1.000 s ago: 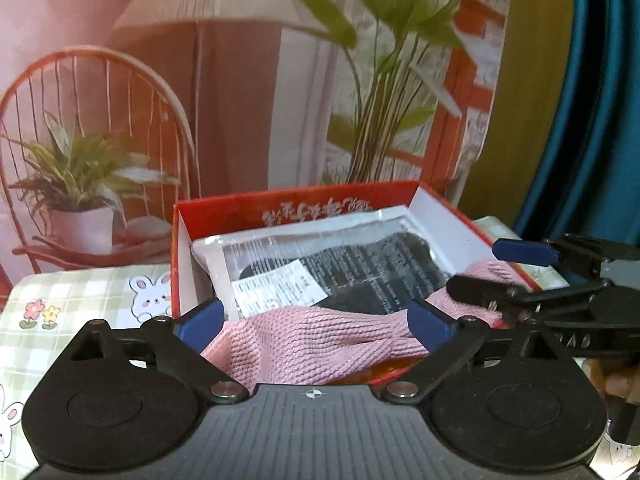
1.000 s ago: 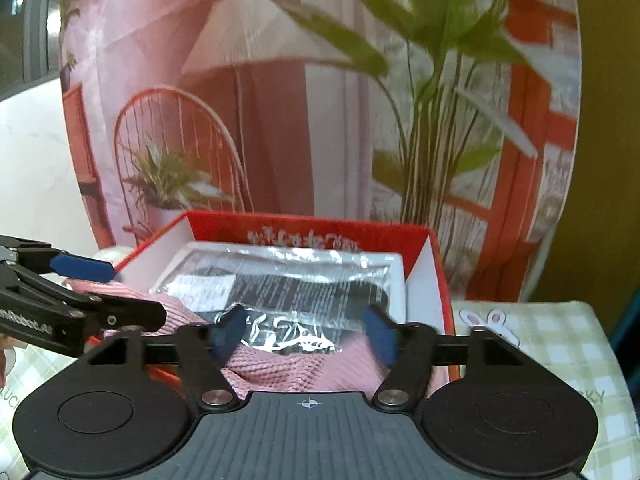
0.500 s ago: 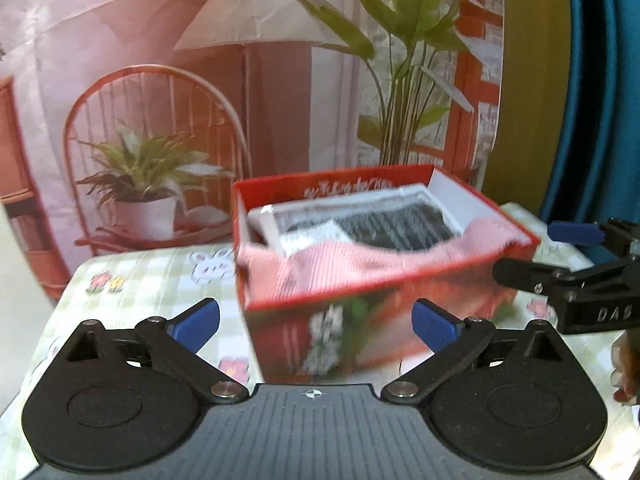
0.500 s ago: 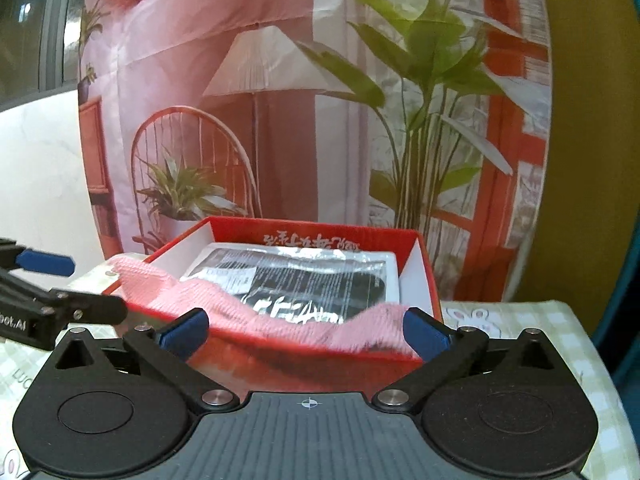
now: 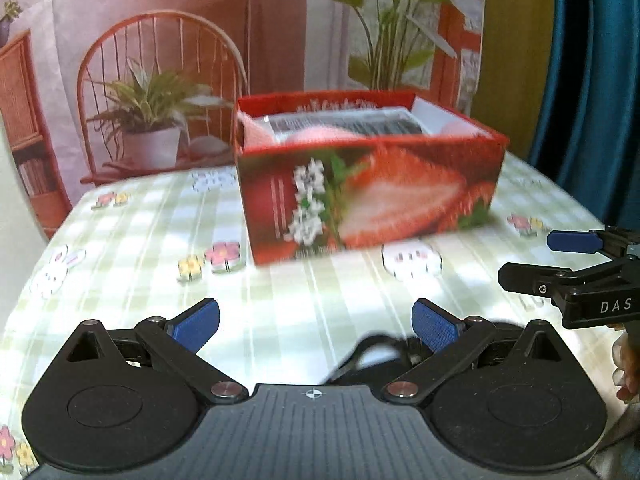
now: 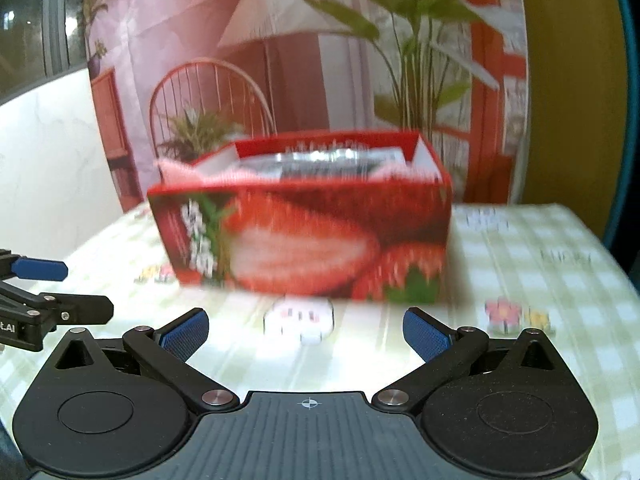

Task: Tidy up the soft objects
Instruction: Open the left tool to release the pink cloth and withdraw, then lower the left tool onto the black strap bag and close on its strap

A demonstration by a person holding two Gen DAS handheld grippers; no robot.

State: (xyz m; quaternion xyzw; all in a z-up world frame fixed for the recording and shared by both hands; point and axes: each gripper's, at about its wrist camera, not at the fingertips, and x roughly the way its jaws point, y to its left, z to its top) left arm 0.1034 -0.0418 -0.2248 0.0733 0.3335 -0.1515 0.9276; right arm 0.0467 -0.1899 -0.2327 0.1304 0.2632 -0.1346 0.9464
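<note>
step: finishing, judging by the packed box (image 5: 368, 184) sitting on the tablecloth (image 5: 120, 264) | pink cloth (image 5: 308, 134) lying inside | left gripper (image 5: 316, 320) and right gripper (image 6: 306, 330) both gaping, empty | next: probably nothing left | change: grippers pulling back from box, cloth released

Bare checked surface (image 5: 312, 308) lies open between both tongs and the strawberry box (image 5: 368, 196). The box, standing mid-surface, blocks passage straight ahead; open cloth flanks it.
</note>
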